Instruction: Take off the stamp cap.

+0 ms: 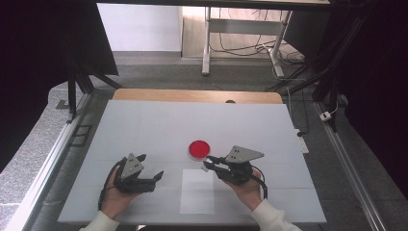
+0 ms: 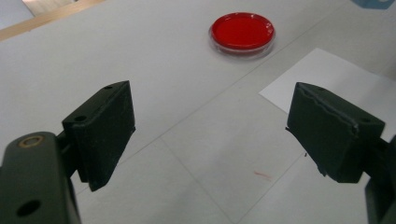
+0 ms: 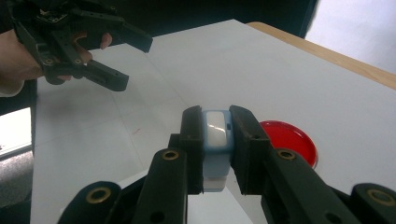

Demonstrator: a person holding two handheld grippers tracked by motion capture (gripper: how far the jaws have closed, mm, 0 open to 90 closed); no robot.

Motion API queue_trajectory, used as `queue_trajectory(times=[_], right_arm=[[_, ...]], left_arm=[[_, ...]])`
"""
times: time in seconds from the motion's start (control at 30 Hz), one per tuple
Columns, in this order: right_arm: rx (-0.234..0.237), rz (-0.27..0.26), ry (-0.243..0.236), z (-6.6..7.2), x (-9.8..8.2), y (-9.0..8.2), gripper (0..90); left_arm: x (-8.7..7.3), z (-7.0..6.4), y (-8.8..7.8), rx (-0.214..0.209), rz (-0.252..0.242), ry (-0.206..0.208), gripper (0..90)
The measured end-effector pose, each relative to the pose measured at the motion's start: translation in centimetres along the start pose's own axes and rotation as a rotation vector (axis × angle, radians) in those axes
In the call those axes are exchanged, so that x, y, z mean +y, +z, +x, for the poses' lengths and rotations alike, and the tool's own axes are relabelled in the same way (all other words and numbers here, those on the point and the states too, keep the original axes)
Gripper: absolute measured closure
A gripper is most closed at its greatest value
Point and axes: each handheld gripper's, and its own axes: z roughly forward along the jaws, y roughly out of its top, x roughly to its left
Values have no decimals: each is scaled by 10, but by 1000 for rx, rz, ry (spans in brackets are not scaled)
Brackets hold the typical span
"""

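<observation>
On the white bench (image 1: 144, 125), a red petri dish (image 1: 198, 149) is sat near the middle, with a white paper sheet (image 1: 197, 191) laid flat just in front of it on the person's side. A small pale-blue and white block (image 3: 216, 135) is pinched tight between the jaws of the right hand-held gripper (image 3: 216, 140), which is held just above the bench right beside the dish, at the sheet's far right corner. What exactly that block is can't be told. The left hand-held gripper (image 1: 153, 168) is kept wide open with nothing between the jaws, held low over the bench well left of the dish and pointed toward it; from the left gripper view the dish (image 2: 242, 31) is seen ahead, past the spread jaws
</observation>
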Motion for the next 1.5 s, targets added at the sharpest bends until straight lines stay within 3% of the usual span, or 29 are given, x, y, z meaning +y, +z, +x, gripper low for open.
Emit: queue_trajectory(times=[0.53,1.5], right_arm=[[-8,-9,12,-2,0,0,756],[-8,-9,18,-1,0,4,756]], left_arm=[[16,-13,10,-32,-5,46,156],[28,-29,27,-72,-2,69,163]])
